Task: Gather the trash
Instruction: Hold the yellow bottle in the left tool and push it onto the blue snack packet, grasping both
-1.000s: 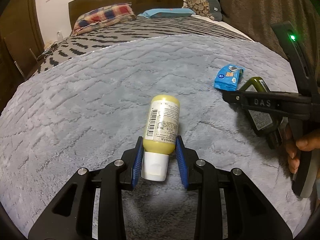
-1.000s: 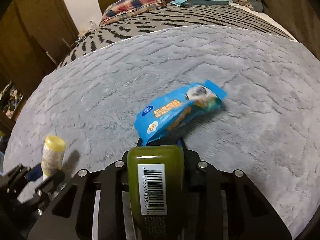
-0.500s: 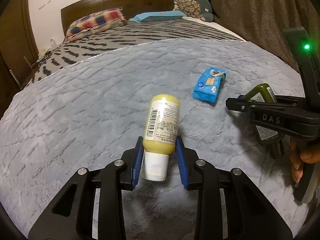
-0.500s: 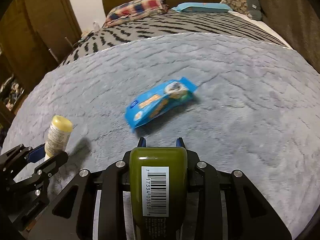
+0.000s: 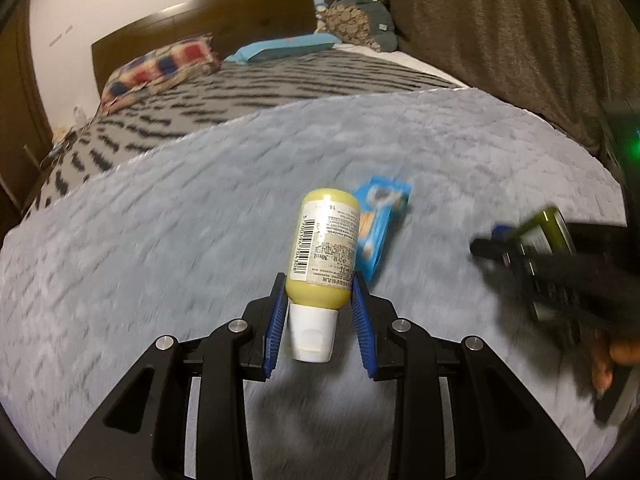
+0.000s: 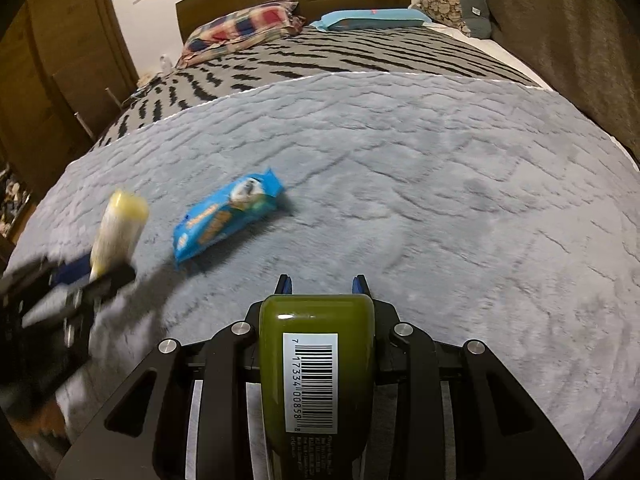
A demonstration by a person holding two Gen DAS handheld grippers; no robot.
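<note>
Near the blanket's [image 6: 440, 168] middle lies the blue wrapper [image 6: 228, 216], long axis slanting away, closer to my left gripper [image 5: 320, 312], clamped on a yellow bottle [image 5: 326, 240], than my right gripper [image 6: 322, 284], gripping a green bottle [image 6: 316, 360].

A wide bed [image 6: 400, 168] fills the room. A grey fluffy blanket [image 5: 200, 240] covers its near part, and a zebra-striped cover [image 6: 320, 60] lies behind it. At the dark wooden headboard [image 5: 200, 24] rest a checked pillow [image 6: 248, 28] and a light blue pillow [image 6: 372, 18]. The wall [image 5: 120, 0] is white. A brown curtain [image 5: 500, 32] hangs on the right, and a wooden wardrobe [image 6: 52, 80] stands on the left.
</note>
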